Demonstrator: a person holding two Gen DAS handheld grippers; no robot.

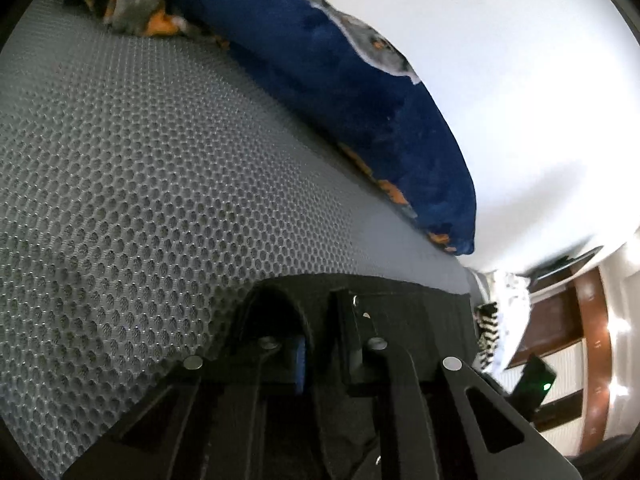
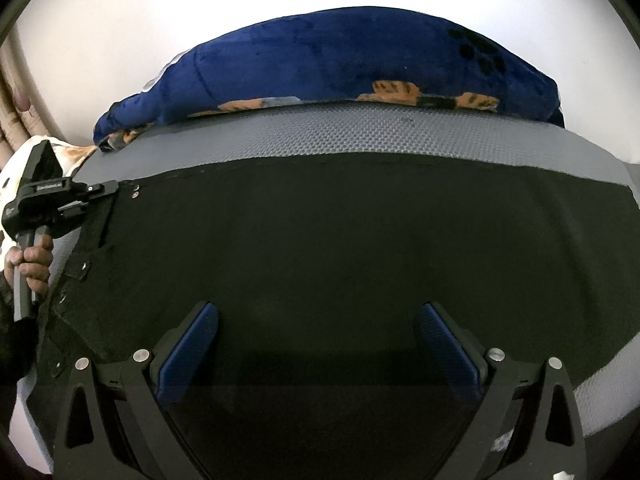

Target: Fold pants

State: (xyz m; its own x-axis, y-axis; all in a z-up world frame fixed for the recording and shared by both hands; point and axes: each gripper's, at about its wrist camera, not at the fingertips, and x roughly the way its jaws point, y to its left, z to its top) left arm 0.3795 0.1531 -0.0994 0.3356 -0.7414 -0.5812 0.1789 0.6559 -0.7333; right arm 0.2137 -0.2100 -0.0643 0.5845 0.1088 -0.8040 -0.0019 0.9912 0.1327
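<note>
Now pants (image 2: 320, 248) under spread right gripper (image 2: 318, 344) fingers.

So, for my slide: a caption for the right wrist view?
Open right tool hovers over black pants; left tool pinches their corner.

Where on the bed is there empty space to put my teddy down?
The free patch is the strip of grey mesh mattress between the black pants and the blue blanket by the wall. The pants fill the middle. The left gripper pinches their waistband corner, and the right gripper hangs open above them.
</note>
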